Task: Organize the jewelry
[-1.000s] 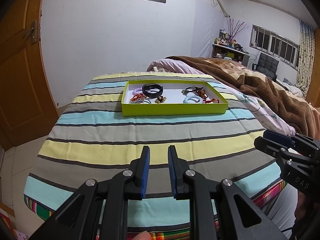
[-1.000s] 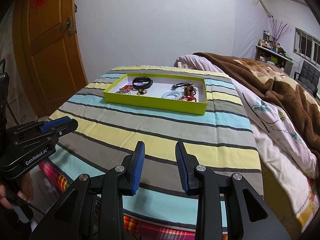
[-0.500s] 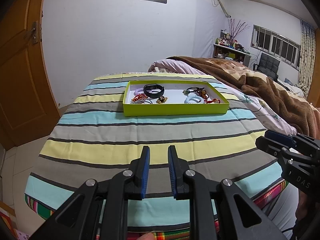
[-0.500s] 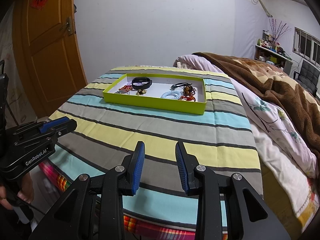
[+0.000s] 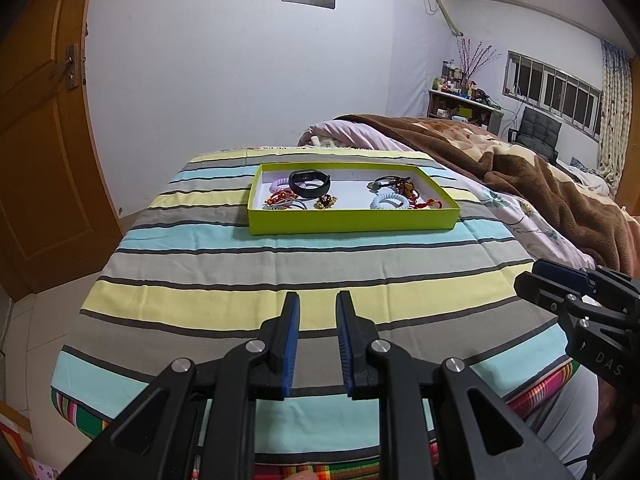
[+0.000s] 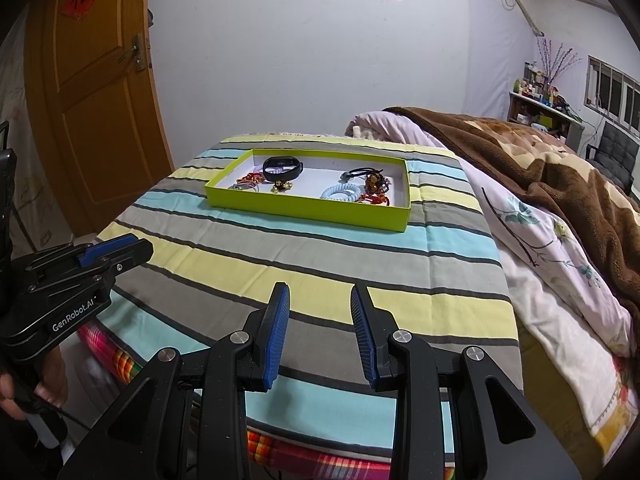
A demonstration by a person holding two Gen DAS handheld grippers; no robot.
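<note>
Both grippers, left (image 5: 317,338) and right (image 6: 320,332), hovered with fingers spread and empty; reaching ahead to the tray (image 5: 352,222) seemed next.

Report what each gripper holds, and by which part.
Nothing. The left gripper and right gripper are both open and empty; the jewelry stays in the green tray.

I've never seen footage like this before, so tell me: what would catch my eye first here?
Probably the lime-green tray in the middle of the striped tablecloth, holding a black smart band, a pale blue coil bracelet and red-and-gold trinkets. Next, the two black grippers with blue pads low in the foreground: the left gripper and the right gripper, both open and empty. To the right, a brown blanket lies rumpled on a bed.
</note>
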